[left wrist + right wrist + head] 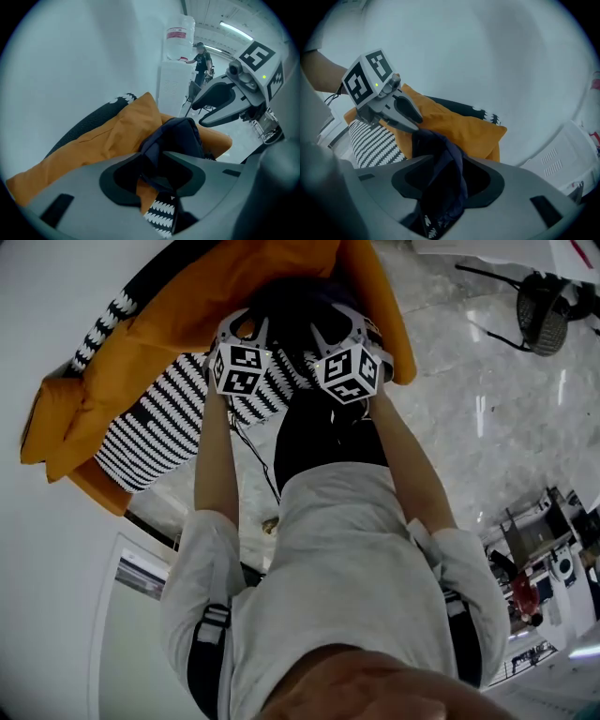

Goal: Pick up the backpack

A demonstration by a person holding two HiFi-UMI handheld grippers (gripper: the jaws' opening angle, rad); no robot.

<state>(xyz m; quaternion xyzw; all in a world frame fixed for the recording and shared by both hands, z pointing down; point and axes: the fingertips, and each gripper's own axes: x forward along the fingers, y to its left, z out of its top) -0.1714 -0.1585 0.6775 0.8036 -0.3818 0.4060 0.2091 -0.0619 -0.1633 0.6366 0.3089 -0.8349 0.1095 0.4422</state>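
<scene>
1. Where the orange cushion (108, 136) lies against the white wall, the dark navy backpack (180, 136) sits on it, at 12 o'clock from both grippers in the head view.
2. My left gripper (151, 153) has its jaws partly apart. A fold of the backpack runs between them, loose, with no pinch that I can see.
3. My right gripper (449, 157) stands wider apart. A dark fold of the backpack hangs down through the gap, unclamped.
4. A black-and-white striped cushion (159, 427) lies at 8 o'clock from the left gripper, tucked under the orange cushion.
5. In the left gripper view, a water dispenser (171, 86) stands at 12 o'clock beyond the backpack, with a person (202, 58) beside it.
</scene>
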